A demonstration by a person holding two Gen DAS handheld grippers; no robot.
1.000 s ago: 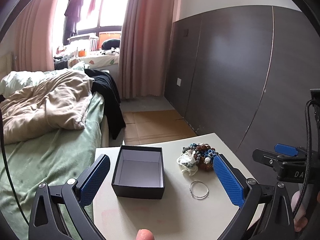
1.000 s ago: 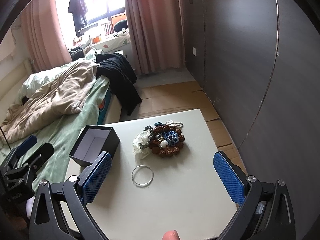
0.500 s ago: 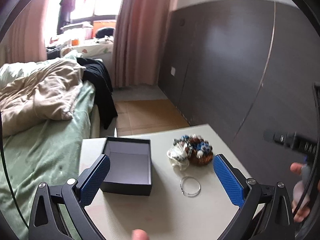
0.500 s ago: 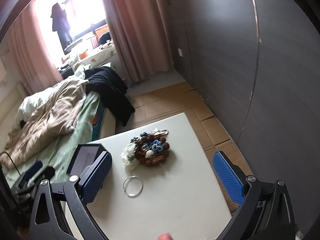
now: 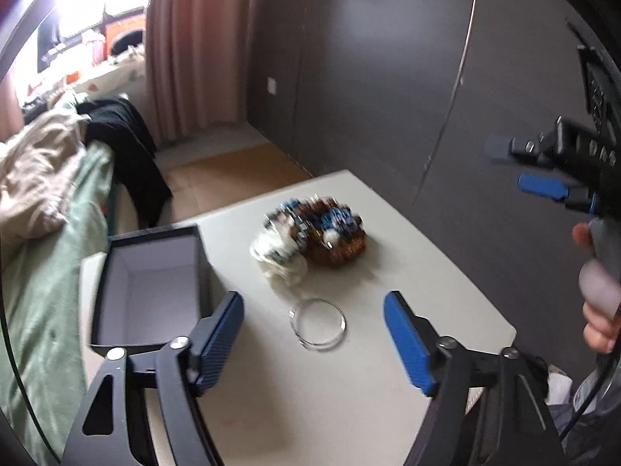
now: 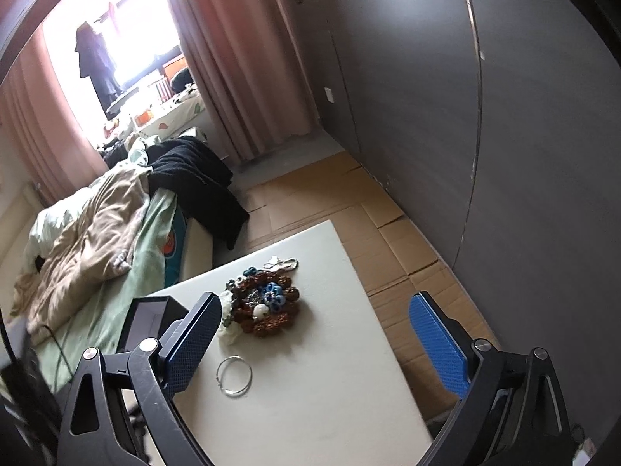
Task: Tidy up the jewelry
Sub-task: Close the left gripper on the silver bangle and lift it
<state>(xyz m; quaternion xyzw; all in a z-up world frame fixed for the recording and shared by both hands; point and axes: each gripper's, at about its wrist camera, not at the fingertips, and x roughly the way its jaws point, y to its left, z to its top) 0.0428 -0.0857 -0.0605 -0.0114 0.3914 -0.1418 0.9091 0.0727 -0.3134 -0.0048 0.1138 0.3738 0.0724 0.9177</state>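
A silver bangle lies on the white table, directly between and just beyond the open fingers of my left gripper. A pile of beaded bracelets with a white piece sits behind it. An open black box stands at the left, empty inside. My right gripper is open and empty, held higher above the table; the bangle, the bead pile and the box show below it. The right gripper also shows at the right edge of the left wrist view.
A bed with green sheet and beige quilt borders the table's left side. A dark panelled wall runs along the right. Cardboard sheets cover the floor beyond the table. Pink curtains and a bright window are at the back.
My left gripper has moved forward and down toward the bangle, and its jaws have narrowed somewhat. My right gripper has risen and tilted, so the table looks smaller and further off.
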